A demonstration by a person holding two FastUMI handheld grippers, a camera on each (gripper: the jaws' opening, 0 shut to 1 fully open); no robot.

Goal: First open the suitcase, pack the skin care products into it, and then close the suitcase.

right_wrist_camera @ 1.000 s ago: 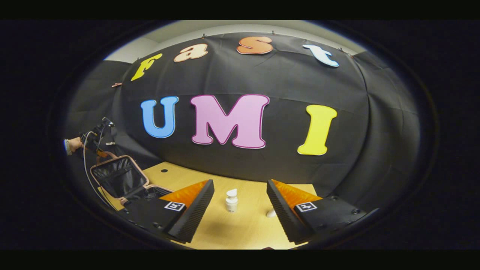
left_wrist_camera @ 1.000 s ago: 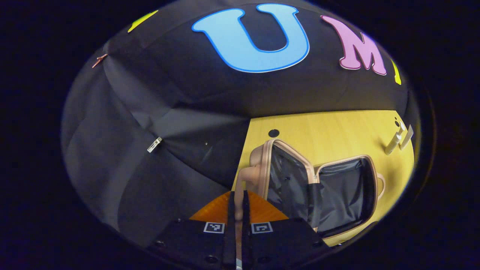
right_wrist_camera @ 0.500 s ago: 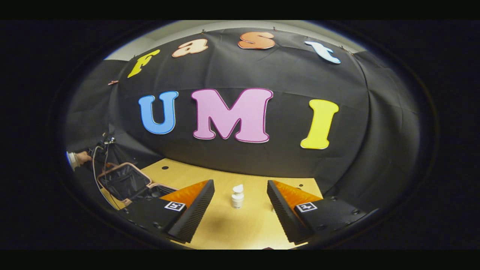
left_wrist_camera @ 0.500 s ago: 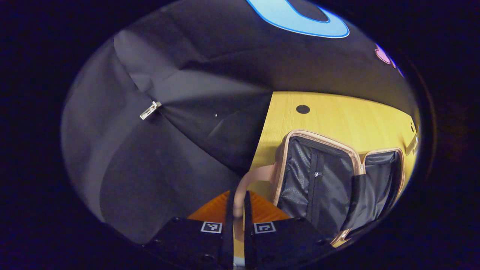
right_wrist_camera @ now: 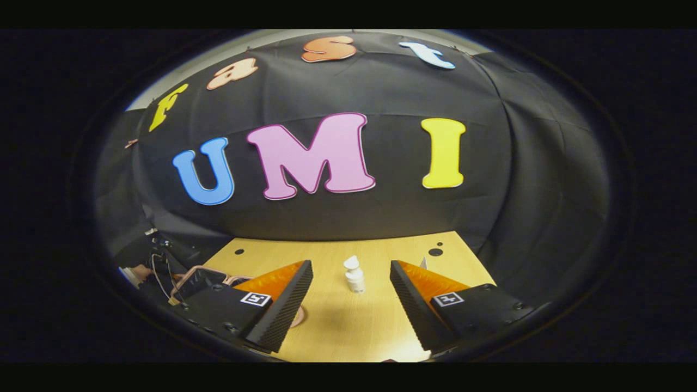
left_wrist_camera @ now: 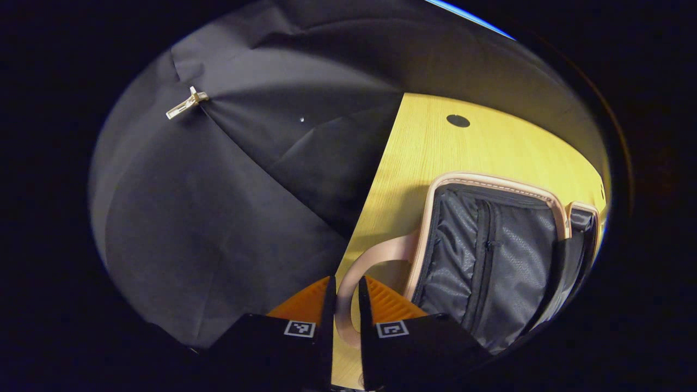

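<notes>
Left gripper [left_wrist_camera: 344, 296] fingers sit narrowly apart around the suitcase handle [left_wrist_camera: 375, 256]; contact unclear. Suitcase [left_wrist_camera: 490, 256] lies open at 3 o'clock. Right gripper [right_wrist_camera: 351, 288] spread wide, 1 white bottle [right_wrist_camera: 354, 275] at 12 o'clock.

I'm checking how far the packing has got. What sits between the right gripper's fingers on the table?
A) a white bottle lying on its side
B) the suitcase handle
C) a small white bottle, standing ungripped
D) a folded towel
C: the white bottle stands upright on the table, farther off between the wide-open fingers of the right gripper, touched by neither.
</notes>
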